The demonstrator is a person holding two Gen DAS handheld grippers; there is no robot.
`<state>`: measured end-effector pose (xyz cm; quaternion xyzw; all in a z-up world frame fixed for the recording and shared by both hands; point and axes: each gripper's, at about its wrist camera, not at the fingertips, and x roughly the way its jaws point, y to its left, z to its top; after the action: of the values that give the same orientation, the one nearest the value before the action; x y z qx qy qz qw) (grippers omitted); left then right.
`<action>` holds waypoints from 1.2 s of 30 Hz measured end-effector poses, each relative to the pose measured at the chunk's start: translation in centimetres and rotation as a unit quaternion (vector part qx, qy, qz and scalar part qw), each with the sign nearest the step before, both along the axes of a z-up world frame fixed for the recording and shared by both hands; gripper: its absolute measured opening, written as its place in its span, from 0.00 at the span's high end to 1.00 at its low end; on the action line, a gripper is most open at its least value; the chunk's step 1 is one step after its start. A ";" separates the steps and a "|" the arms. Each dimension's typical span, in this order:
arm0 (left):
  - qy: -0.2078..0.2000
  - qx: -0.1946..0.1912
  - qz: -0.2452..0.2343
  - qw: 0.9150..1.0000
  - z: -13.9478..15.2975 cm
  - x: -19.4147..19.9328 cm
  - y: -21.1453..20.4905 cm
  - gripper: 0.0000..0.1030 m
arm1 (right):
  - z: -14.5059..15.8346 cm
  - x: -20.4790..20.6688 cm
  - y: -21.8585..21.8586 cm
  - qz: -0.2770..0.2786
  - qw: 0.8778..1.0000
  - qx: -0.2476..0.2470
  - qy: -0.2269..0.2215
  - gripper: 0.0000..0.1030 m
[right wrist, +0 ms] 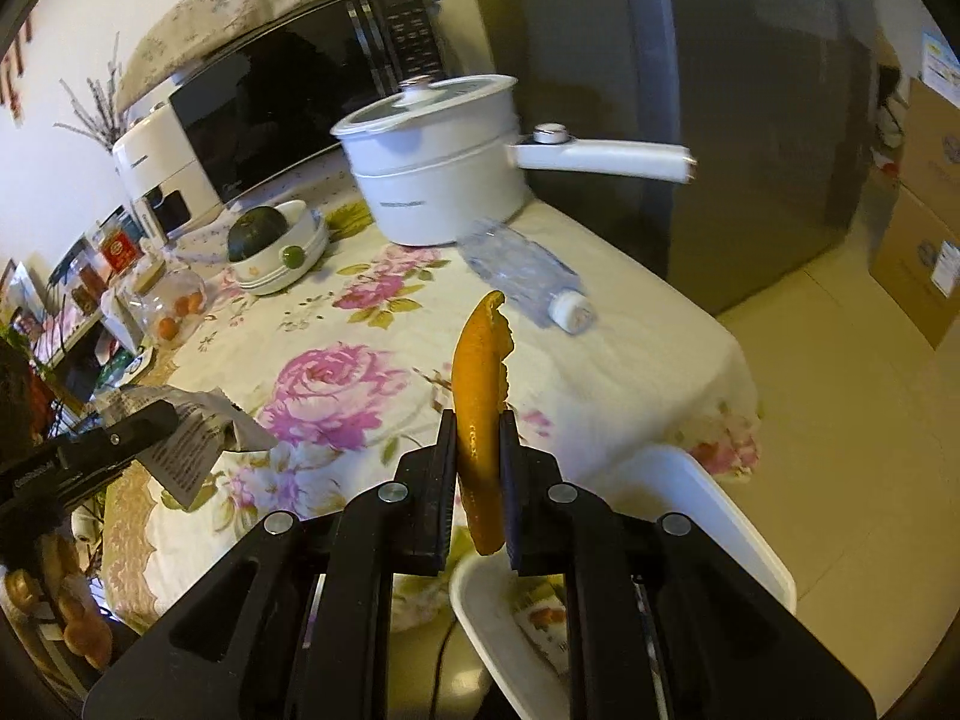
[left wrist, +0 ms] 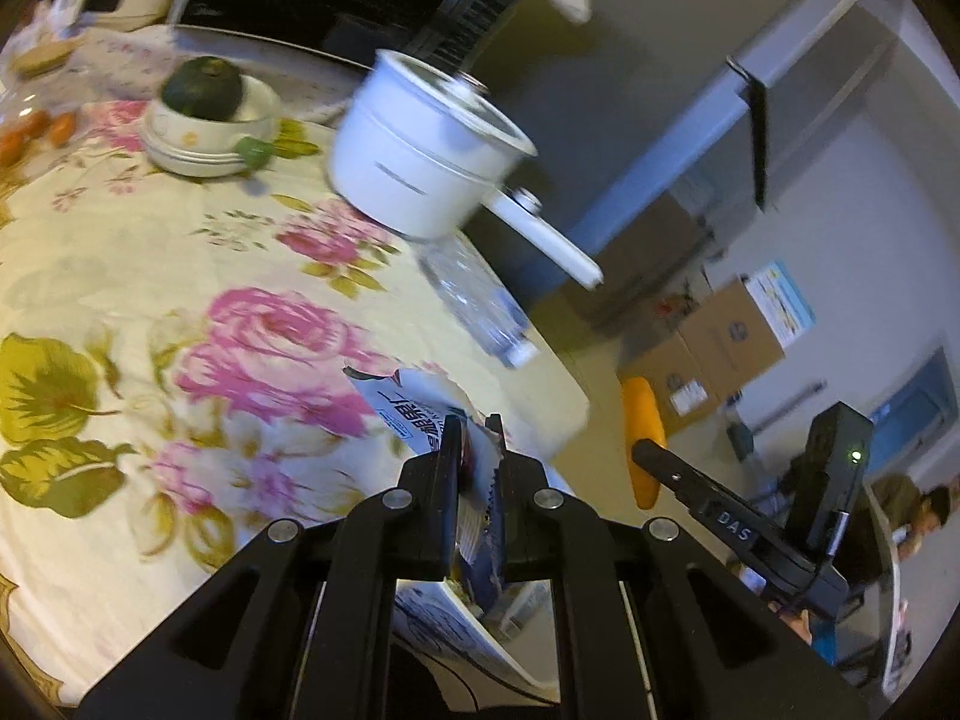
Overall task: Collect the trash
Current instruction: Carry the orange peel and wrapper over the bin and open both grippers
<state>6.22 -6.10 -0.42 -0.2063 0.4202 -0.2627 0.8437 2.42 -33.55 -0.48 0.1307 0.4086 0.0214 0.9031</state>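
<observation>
My left gripper (left wrist: 477, 427) is shut on a crumpled white and blue printed wrapper (left wrist: 414, 405), held above the flowered tablecloth near the table's edge. My right gripper (right wrist: 477, 420) is shut on a long strip of orange peel (right wrist: 480, 360) that stands upright between its pads. Below it is a white bin (right wrist: 720, 504) with some scraps inside. A clear plastic bottle (right wrist: 522, 270) with a white cap lies on its side beside the pot. In the right wrist view the left gripper (right wrist: 168, 417) shows at the left with the wrapper (right wrist: 192, 450). The right gripper (left wrist: 645, 450) and the peel (left wrist: 645, 420) show at the right of the left wrist view.
A white lidded pot (right wrist: 438, 180) with a long handle stands at the table's back, a microwave (right wrist: 270, 102) behind it. A bowl holding a dark green squash (right wrist: 264, 234) is to the left. A grey fridge (right wrist: 750, 120) and cardboard boxes (right wrist: 924, 240) stand right of the table.
</observation>
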 end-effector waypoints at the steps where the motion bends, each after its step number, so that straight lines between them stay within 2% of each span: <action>1: 0.002 0.002 -0.011 1.000 0.2 -0.2 -0.8 0.92 | -0.1 -0.7 -0.8 -0.008 1.000 0.000 0.003 0.88; 7: 0.017 0.002 -0.069 0.997 0.7 -1.6 -5.4 0.92 | -1.3 -3.5 -4.1 -0.041 0.999 -0.004 0.024 0.88; 14: 0.049 0.012 -0.127 0.991 0.3 -2.6 -10.4 0.92 | -3.7 -5.4 -6.1 -0.059 0.997 -0.008 0.055 0.87; 25: 0.088 0.037 -0.166 0.981 -1.3 -2.7 -14.6 0.92 | -6.3 -5.6 -7.2 -0.071 0.993 0.000 0.092 0.84; 27: 0.097 0.044 -0.169 0.980 -1.9 -2.6 -15.2 0.92 | -6.7 -5.6 -7.3 -0.074 0.992 -0.001 0.098 0.82; 32: 0.120 0.048 -0.176 0.976 -3.3 -2.4 -16.2 0.92 | -7.1 -5.8 -8.0 -0.086 0.991 -0.003 0.105 0.68; 36: 0.131 0.053 -0.179 0.974 -3.9 -2.4 -16.6 0.91 | -7.3 -6.0 -8.6 -0.097 0.990 -0.004 0.107 0.61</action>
<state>3.87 -22.65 -4.35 -0.1150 0.5702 -0.3577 0.7305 -3.61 -42.12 -7.79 0.1678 0.4888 -0.0815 0.8522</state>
